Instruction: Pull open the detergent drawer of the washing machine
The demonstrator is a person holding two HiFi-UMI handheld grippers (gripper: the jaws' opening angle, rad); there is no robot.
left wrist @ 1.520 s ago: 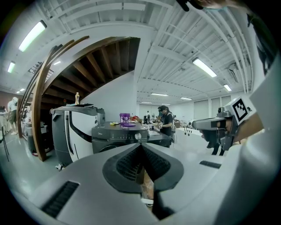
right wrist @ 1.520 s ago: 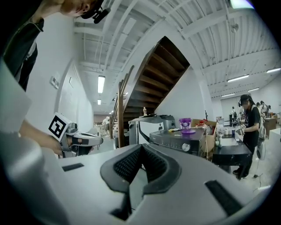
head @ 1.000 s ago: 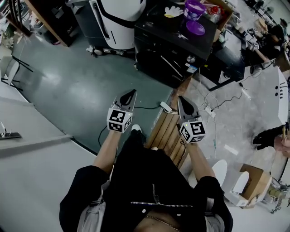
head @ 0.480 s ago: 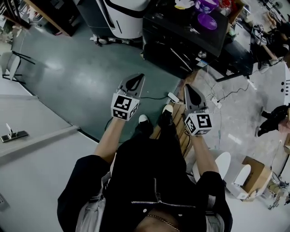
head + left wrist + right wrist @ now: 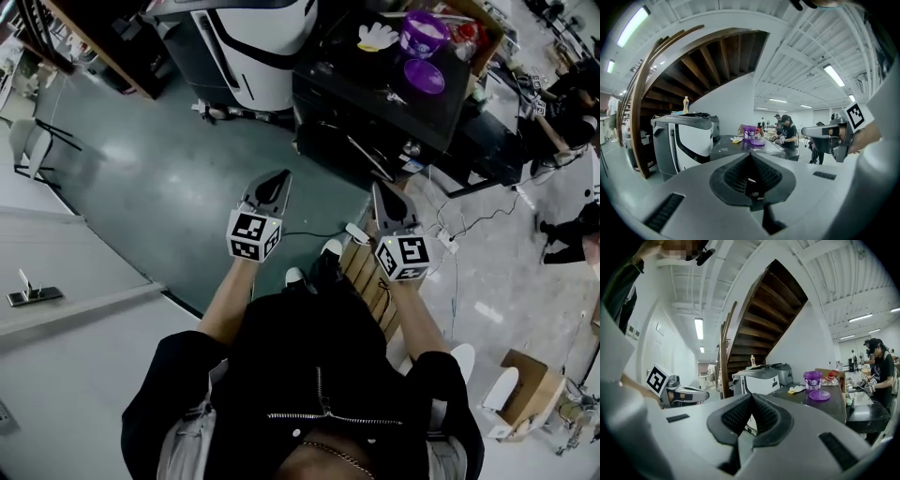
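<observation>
Both grippers are smooth grey plastic shells that taper to a point, with ribbed black rubber pads. The left gripper (image 5: 279, 175) has its jaws pressed together on nothing, and so does the right gripper (image 5: 378, 187). The washing machine (image 5: 361, 117) seems to be the glossy black box ahead, well apart from both, with a purple tub (image 5: 422, 33) on top. Its drawer cannot be made out on the dark front.

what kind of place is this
Likely a large workshop or test lab, not a home: a white appliance standing loose on a bare floor, an open wooden staircase, a person working nearby.
</observation>
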